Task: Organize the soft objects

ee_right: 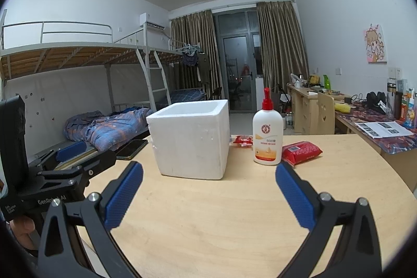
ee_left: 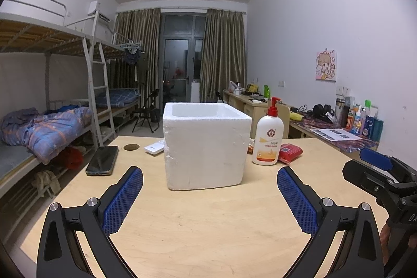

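Observation:
A white foam box [ee_left: 206, 145] [ee_right: 191, 140] stands open-topped in the middle of the wooden table [ee_left: 208, 220] [ee_right: 208, 215]. To its right stand a white pump bottle with a red cap [ee_left: 268, 140] [ee_right: 268, 134] and a red soft pack [ee_left: 289, 152] [ee_right: 302, 150]. A small red packet [ee_right: 243, 140] lies behind the bottle. My left gripper [ee_left: 209, 196] is open and empty, short of the box. My right gripper [ee_right: 208, 193] is open too, nothing between its blue pads, near the bottle. Each gripper shows at the edge of the other's view.
A dark phone [ee_left: 102, 160] [ee_right: 132, 149] and a white flat device [ee_left: 155, 147] lie left of the box, near a round hole [ee_left: 131, 147] in the table. Bunk beds [ee_left: 52, 121] line the left wall; cluttered desks [ee_left: 336, 132] line the right wall.

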